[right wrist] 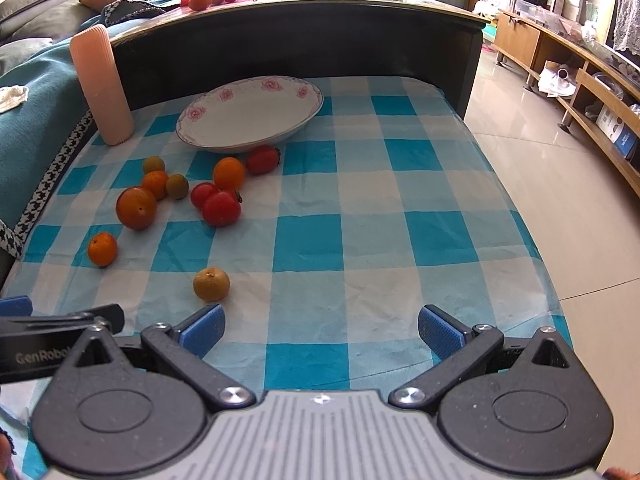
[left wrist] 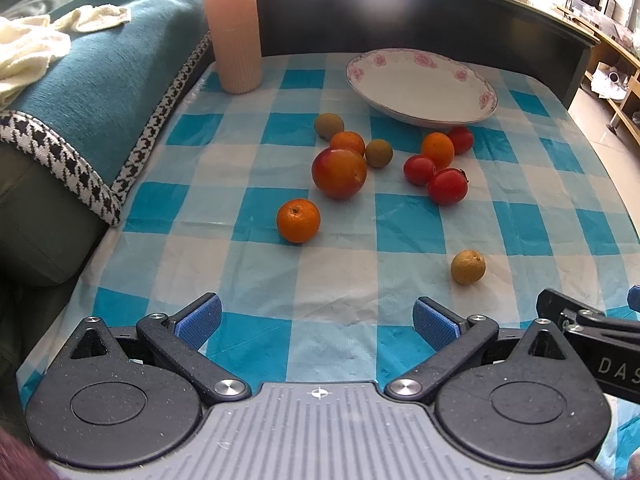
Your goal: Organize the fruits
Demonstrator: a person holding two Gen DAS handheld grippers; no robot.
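Blue-and-white checked cloth (left wrist: 248, 280): covers the tabletop; fruit lies loose on it, none on the plate.
Left hand-held gripper (left wrist: 318, 322): lower centre of the left wrist view; blue-padded fingers spread wide apart, nothing between them.
Right hand-held gripper (right wrist: 320, 328): lower centre of the right wrist view; fingers likewise wide apart and empty. Its black side also shows at the lower right edge of the left view.
White oval plate with pink rose border (left wrist: 420, 84): upper centre-right of the left view, empty.
Large red-orange round fruit (left wrist: 339, 174): centre of the left view, touching a smaller orange mandarin (left wrist: 347, 142) behind it.
Small brownish-green round fruits (left wrist: 329, 125): two flank that mandarin.
Red tomatoes (left wrist: 447, 186): three grouped with one orange fruit (left wrist: 437, 150), right of centre, just below the plate.
Lone orange mandarin (left wrist: 298, 220): apart, lower left of the cluster.
Yellow-brown round fruit (left wrist: 468, 267): alone, nearest the grippers.
Ribbed pink cylinder (left wrist: 232, 24): upright, upper left, at the cloth's far edge.
Teal blanket with houndstooth trim (left wrist: 100, 92): left edge.
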